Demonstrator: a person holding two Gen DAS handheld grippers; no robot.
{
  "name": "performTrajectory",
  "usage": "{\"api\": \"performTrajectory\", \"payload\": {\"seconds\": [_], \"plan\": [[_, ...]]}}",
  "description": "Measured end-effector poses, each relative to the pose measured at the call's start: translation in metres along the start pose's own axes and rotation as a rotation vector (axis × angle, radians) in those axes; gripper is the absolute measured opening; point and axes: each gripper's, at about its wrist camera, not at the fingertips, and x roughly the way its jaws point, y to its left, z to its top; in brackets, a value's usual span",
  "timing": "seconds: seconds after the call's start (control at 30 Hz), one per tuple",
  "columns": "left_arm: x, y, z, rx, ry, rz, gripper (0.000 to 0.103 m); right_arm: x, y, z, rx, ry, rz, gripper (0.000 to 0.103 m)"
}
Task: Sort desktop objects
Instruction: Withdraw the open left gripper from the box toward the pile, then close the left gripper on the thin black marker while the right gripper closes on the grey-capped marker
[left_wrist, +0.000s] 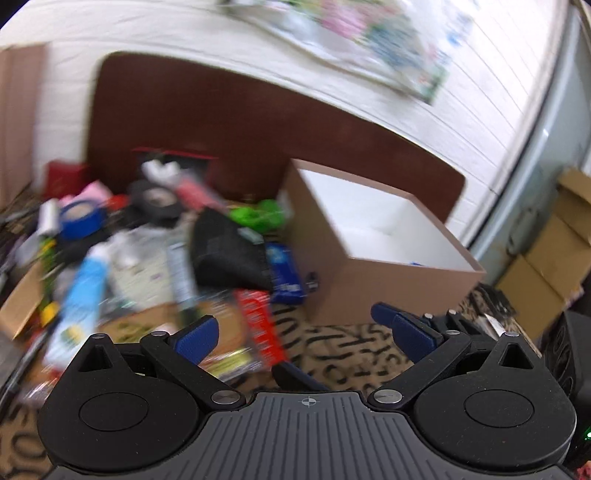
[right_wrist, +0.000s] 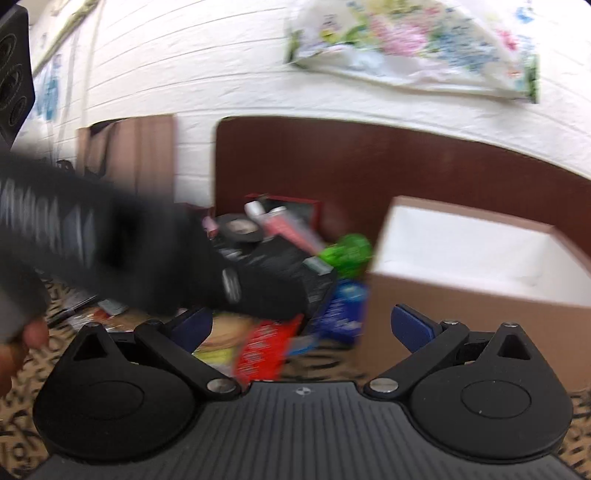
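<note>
On the patterned worktop (left_wrist: 332, 343), a blurred heap of objects (left_wrist: 155, 251) is being shown left of the open brown box (left_wrist: 373, 254), while both the left gripper (left_wrist: 301, 330) and right gripper (right_wrist: 303, 325) are being held spread and empty, the heap partly hidden by a dark sleeve (right_wrist: 92, 236).

My bench (left_wrist: 332, 347) wears a tan cloth with black squiggles. On it stands an open brown box (left_wrist: 373, 295) with white inside; just left lies a blurred heap: blue packet (left_wrist: 286, 273), red packet (left_wrist: 258, 325), black pouch (left_wrist: 229, 247).
</note>
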Motion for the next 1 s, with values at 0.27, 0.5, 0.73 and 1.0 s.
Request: {"api": "performTrajectory", "payload": {"seconds": [0.27,0.5,0.73,1.0], "plan": [[-0.043,0.064,-0.035,-0.130,-0.007,0.102,0.103,0.000,0.071,-0.008,-0.064,0.048,0.138,0.103],[-0.065,0.093,-0.050,-0.157,-0.036,0.179,0.103,0.008,0.119,-0.011,-0.121,0.086,0.217,0.103],[-0.075,0.109,-0.058,-0.160,-0.062,0.230,0.103,0.019,0.141,-0.013,-0.159,0.131,0.240,0.103],[-0.079,0.125,-0.059,-0.144,-0.067,0.243,0.103,0.031,0.157,-0.014,-0.180,0.173,0.248,0.103]]}}
